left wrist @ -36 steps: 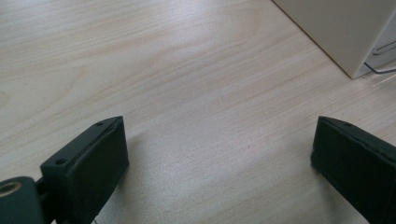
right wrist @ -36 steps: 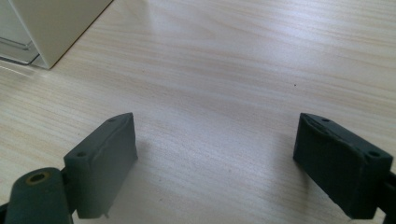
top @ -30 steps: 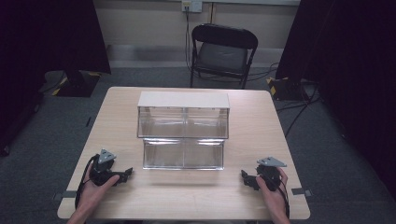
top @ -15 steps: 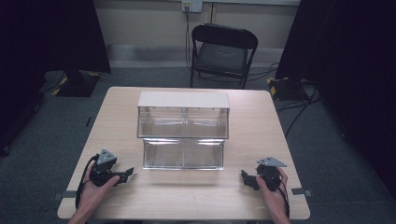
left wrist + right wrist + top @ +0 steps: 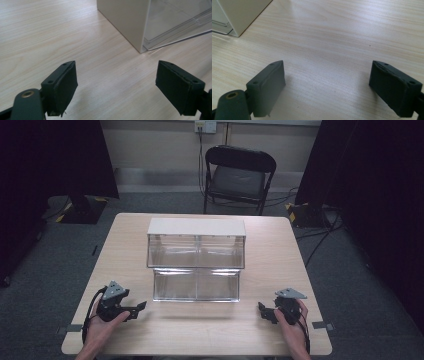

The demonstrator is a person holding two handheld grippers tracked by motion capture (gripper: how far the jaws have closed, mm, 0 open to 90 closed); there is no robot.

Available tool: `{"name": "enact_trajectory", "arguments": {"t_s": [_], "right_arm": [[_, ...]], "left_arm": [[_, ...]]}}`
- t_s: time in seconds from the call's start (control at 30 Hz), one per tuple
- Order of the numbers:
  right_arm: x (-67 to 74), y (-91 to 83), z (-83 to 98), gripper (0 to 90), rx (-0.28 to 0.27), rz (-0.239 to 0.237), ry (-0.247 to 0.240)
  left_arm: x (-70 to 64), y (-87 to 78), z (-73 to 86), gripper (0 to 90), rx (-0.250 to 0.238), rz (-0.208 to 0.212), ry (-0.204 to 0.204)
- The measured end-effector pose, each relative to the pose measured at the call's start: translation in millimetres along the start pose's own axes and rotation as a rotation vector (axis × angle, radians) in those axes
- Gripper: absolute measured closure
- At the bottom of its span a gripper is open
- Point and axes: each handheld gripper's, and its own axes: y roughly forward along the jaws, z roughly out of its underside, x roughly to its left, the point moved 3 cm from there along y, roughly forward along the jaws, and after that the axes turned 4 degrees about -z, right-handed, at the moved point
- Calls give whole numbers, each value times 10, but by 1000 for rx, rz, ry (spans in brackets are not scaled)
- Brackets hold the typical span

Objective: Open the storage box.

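Clear plastic two-tier drawer cabinet with a white top [image 5: 196, 261] is set mid-table at twelve o'clock; the left gripper [image 5: 134, 309] at seven and the right gripper [image 5: 264, 312] at five are rested with jaws spread wide, empty, likely readied for its drawers

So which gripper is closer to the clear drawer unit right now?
Left, marginally. The left gripper sits just off the clear drawer unit's front-left corner; the right gripper sits slightly farther off its front-right corner.
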Motion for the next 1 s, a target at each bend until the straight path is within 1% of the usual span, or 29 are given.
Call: {"name": "enact_trajectory", "arguments": {"t_s": [0.2,0.3,0.33,0.4,0.43,0.53,0.6,0.73,0.77,0.8,0.83,0.87,0.9,1.0], "right_arm": [[0,0,0,123,0,0,1],[0,0,0,123,0,0,1],[0,0,0,123,0,0,1],[0,0,0,123,0,0,1],[0,0,0,123,0,0,1],[0,0,0,123,0,0,1],[-1,1,0,123,0,1,0],[0,0,0,121,0,0,1],[0,0,0,121,0,0,1],[0,1,0,121,0,0,1],[0,1,0,121,0,0,1],[0,0,0,121,1,0,1],[0,1,0,121,1,1,1],[-1,1,0,121,0,1,1]], "left_arm": [[-76,-7,-36,178,-7,21,21],[-103,-18,-54,178,-20,34,17],[-127,-27,-71,177,-27,47,12],[-135,-33,-76,178,-25,46,10],[-143,-34,-79,178,-24,38,4],[-148,-43,-91,187,-33,59,2],[-153,-48,-96,189,-34,58,9],[-178,-59,-114,191,-50,67,11],[-191,-58,-121,191,-59,87,0],[-191,-58,-121,191,-59,87,0],[-200,-58,-124,191,-57,83,14],[-206,-56,-126,191,-59,86,18],[-215,-54,-127,190,-61,93,13],[-222,-58,-137,185,-65,99,16]]}}
